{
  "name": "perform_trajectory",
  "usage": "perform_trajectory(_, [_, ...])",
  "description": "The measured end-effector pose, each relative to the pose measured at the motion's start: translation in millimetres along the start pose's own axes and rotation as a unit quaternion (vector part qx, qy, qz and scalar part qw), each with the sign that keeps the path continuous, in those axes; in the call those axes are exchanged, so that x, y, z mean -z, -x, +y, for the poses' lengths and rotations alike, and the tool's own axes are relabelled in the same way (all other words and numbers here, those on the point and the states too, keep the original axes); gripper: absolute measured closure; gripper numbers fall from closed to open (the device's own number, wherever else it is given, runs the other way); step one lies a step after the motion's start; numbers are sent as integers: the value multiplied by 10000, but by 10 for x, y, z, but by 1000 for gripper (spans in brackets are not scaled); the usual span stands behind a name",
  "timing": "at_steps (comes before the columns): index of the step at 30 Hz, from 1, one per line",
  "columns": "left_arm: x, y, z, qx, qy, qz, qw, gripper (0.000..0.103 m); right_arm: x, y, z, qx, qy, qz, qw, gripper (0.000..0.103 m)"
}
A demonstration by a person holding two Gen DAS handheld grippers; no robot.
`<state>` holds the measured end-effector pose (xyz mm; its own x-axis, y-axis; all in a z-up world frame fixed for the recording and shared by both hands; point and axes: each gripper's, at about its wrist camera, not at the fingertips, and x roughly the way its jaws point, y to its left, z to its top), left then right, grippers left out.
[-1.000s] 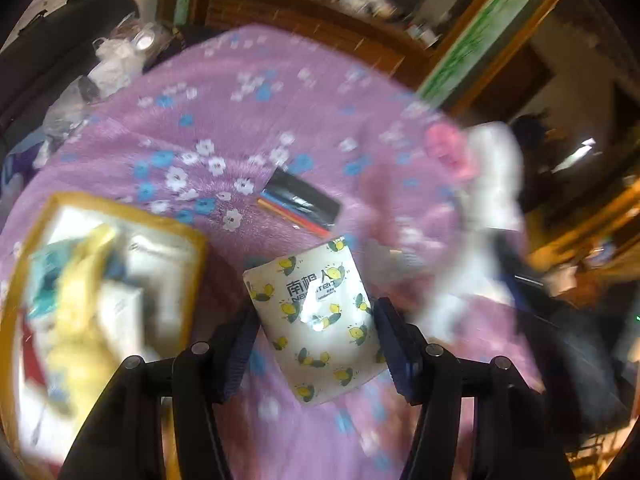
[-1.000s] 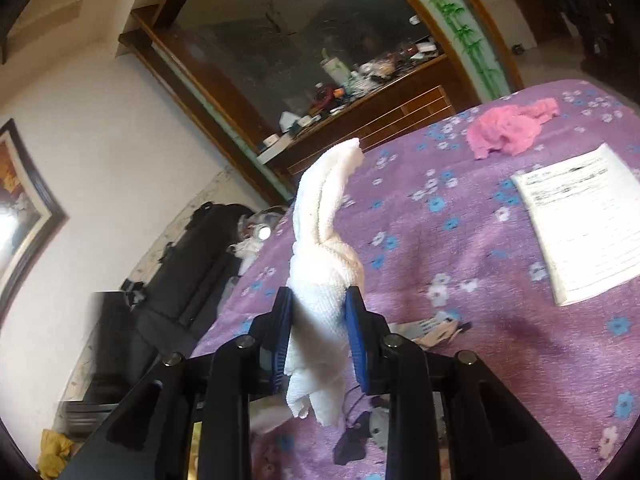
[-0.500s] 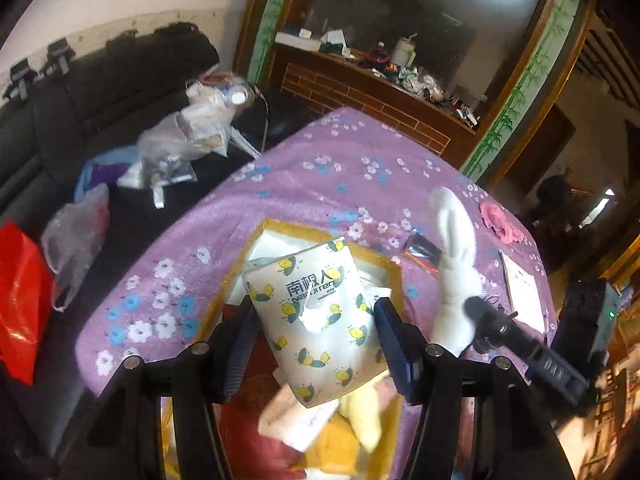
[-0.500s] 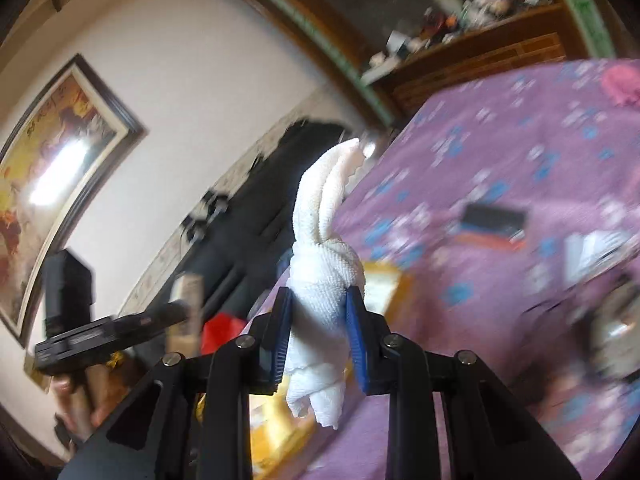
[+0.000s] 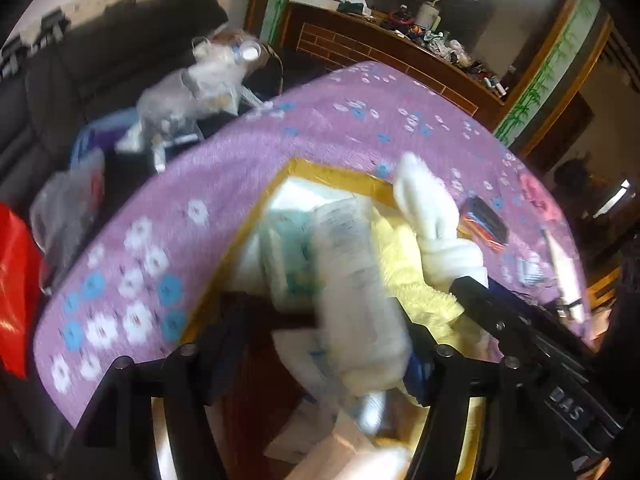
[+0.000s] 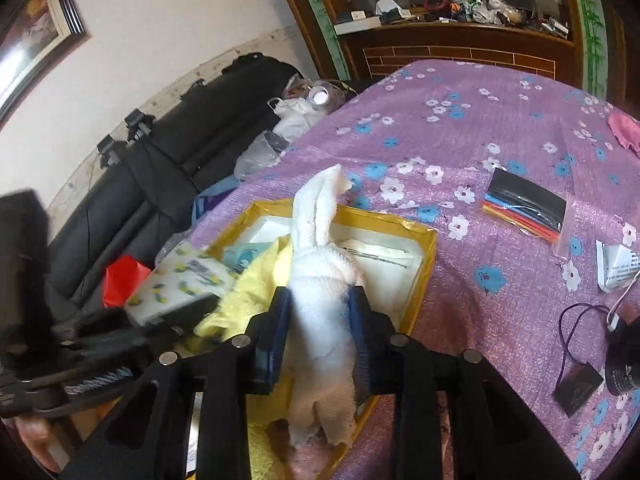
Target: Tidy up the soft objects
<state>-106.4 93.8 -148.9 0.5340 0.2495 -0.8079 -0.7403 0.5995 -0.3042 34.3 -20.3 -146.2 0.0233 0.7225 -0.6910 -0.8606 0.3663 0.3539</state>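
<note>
A yellow-rimmed box (image 6: pixel 384 220) (image 5: pixel 332 172) sits on the purple flowered tablecloth (image 6: pixel 480 120), with a yellow towel (image 6: pixel 260 276) and packets inside. My right gripper (image 6: pixel 320 312) hangs over it. Its jaws are opening, but the pads still touch the knotted white towel (image 6: pixel 320 280) (image 5: pixel 432 216) between them. My left gripper (image 5: pixel 320 332) is above the box's near-left corner with its jaws opening. The bee-print tissue pack (image 5: pixel 360 300) (image 6: pixel 180 284) is blurred and tilted between its fingers, with a gap on its left side.
A clear pack of coloured tubes (image 6: pixel 524 204) and a pink cloth (image 6: pixel 626 130) lie right of the box. A black device with a purple cord (image 6: pixel 580 360) is at the near right. A black sofa (image 6: pixel 160 180) with bags and a red bag (image 5: pixel 16 288) stands past the table's left edge.
Both grippers have swung over the yellow box and come lower. The left jaws have widened and the tissue pack has tipped loose. The white towel now hangs into the box.
</note>
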Motion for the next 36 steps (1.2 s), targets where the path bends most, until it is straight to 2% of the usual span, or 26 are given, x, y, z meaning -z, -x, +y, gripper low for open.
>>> perform_trajectory(1, [18,37,-10,34,-52,-51,10000,28,10,64,-9,-166,-62,-39,9998,57])
perform_trajectory(2, [35,92,-26,-49,-106,-132,9998,24,9,117,-7,-264,-111,-97,9995,45])
perform_trajectory(3, [50,162,-41,-107,-123,-239,9996,23,33,231,-25,-378,-175,-249,9988,39])
perform_trajectory(5, [93,319,-64,-45,-101,-512,9986,10,48,349,-25,-445,-176,-419,9980,33])
perform_trajectory(6, [116,398,-88,-37,-72,-633,9980,8,64,413,-37,-460,-177,-483,9976,31])
perform_trajectory(9, [164,591,-170,6,-38,-922,9957,5,111,550,-113,-509,-349,-549,9966,30])
perform_trajectory(11, [200,664,-258,-96,-163,-1075,9940,4,129,614,-156,-561,-369,-629,9958,25])
perform_trajectory(15, [247,663,-407,-270,-425,-981,9939,4,173,681,-248,-607,-496,-677,9946,23])
perform_trajectory(18, [292,553,-507,-228,-609,-431,9970,4,225,706,-287,-699,-588,-587,9941,23])
perform_trajectory(19, [313,543,-534,-298,-658,-430,9965,4,248,719,-288,-753,-552,-559,9941,22])
perform_trajectory(21, [371,633,-576,-613,-703,-727,9930,4,291,750,-296,-787,-493,-522,9943,22])
perform_trajectory(23, [412,758,-625,-605,-757,-967,9906,4,329,818,-313,-796,-487,-599,9938,22])
perform_trajectory(28, [451,861,-773,-719,-957,-1045,9873,4,380,916,-380,-862,-531,-631,9929,22])
perform_trajectory(32, [473,830,-827,-813,-968,-925,9877,4,416,906,-441,-854,-626,-543,9929,21])
perform_trajectory(36, [514,925,-887,-580,-904,-1024,9889,4,454,922,-505,-1060,-720,-373,9911,21])
